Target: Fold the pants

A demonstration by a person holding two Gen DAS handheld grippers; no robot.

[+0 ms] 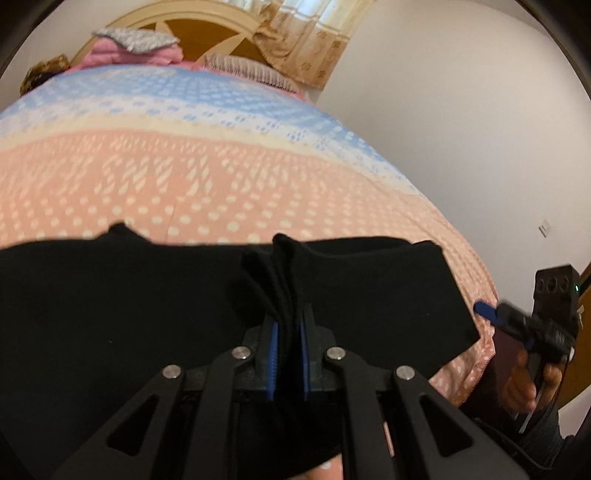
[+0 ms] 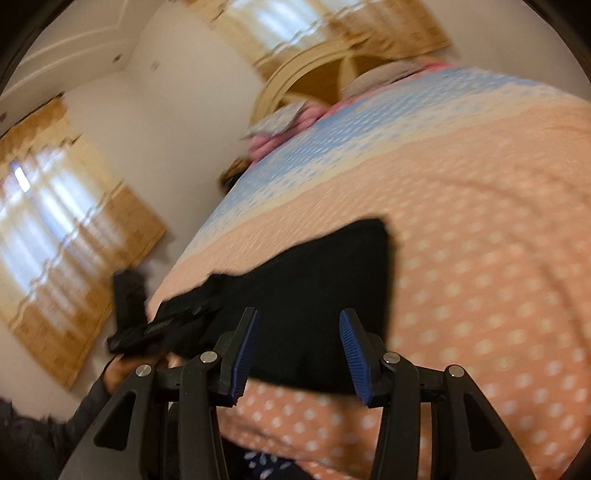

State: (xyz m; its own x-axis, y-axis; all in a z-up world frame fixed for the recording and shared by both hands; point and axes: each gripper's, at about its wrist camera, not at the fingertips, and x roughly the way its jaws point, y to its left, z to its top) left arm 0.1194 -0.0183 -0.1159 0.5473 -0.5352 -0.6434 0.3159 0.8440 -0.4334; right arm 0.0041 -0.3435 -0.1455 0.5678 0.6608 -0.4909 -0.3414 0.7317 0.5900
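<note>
Pink and blue dotted bedding (image 1: 184,173) was spread over the bed and filled most of both views, with a wooden headboard (image 1: 207,35) seen at the top. Black pants (image 1: 369,291) were laid flat across the lower part of the frame. A bunched fold of the pants was pinched tight between the jaws of the left gripper (image 1: 288,332). The right gripper (image 2: 298,347) was held just above the pants edge with its jaws wide apart and nothing between them.
</note>
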